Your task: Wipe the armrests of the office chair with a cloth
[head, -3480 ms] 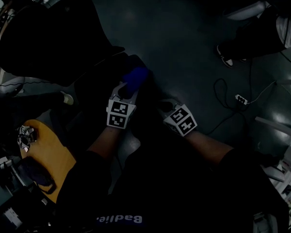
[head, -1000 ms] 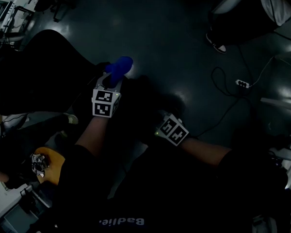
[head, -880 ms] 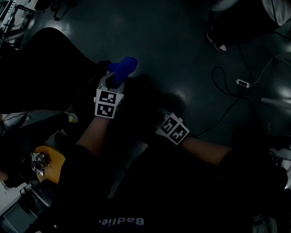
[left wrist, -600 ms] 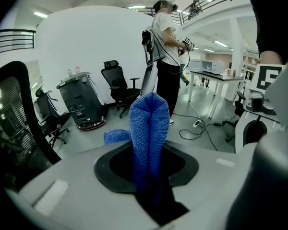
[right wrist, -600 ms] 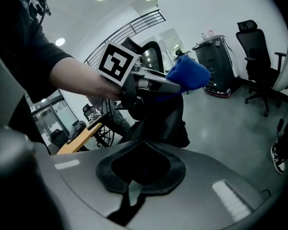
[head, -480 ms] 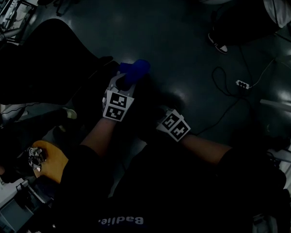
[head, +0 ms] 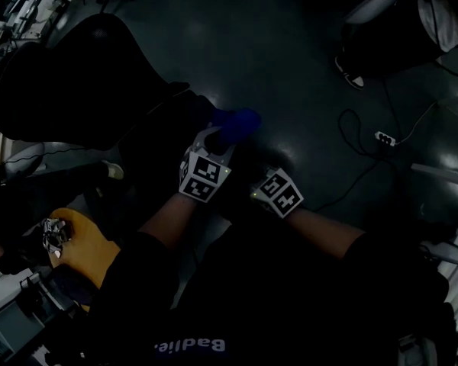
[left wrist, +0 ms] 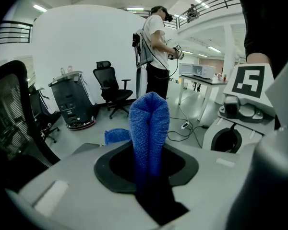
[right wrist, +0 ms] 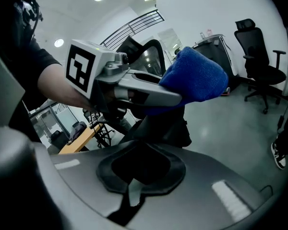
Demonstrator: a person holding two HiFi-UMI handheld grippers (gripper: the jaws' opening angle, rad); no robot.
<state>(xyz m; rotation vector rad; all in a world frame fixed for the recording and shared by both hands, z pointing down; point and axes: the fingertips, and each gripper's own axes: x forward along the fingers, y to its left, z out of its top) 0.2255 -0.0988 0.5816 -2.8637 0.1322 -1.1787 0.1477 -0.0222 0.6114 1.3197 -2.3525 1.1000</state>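
1. The left gripper view shows the left hand-held gripper point(left wrist: 151, 174) pinching a folded blue cloth point(left wrist: 149, 121), which stands up out of its jaws with a loose corner off to the left.
2. That view alone shows the bright room: white walls, ceiling strip lights, a railed upper gallery, a standing person point(left wrist: 156, 47) and a second black chair point(left wrist: 110, 87) well behind the cloth.
3. The right gripper view shows the right hand-held gripper point(right wrist: 134, 178) with its jaws pressed together on nothing.
4. From this side the left gripper appears side-on, with the cloth bunched at its tip above a dark upright part. Whether the cloth touches it cannot be told.
5. Only the head view gives the layout: the black office chair point(head: 76, 82) is at upper left and the cloth sits at its right edge. The two grippers lie close together, over a dark grey floor point(head: 290, 59).
6. It also shows a white power strip point(head: 385, 138) with its cable on the floor, and a yellow-topped table point(head: 88, 246) at lower left.
7. Each gripper's cube bears black-and-white square markers. Pale lettering point(head: 187, 345) on the person's dark top reads roughly "Badlie".
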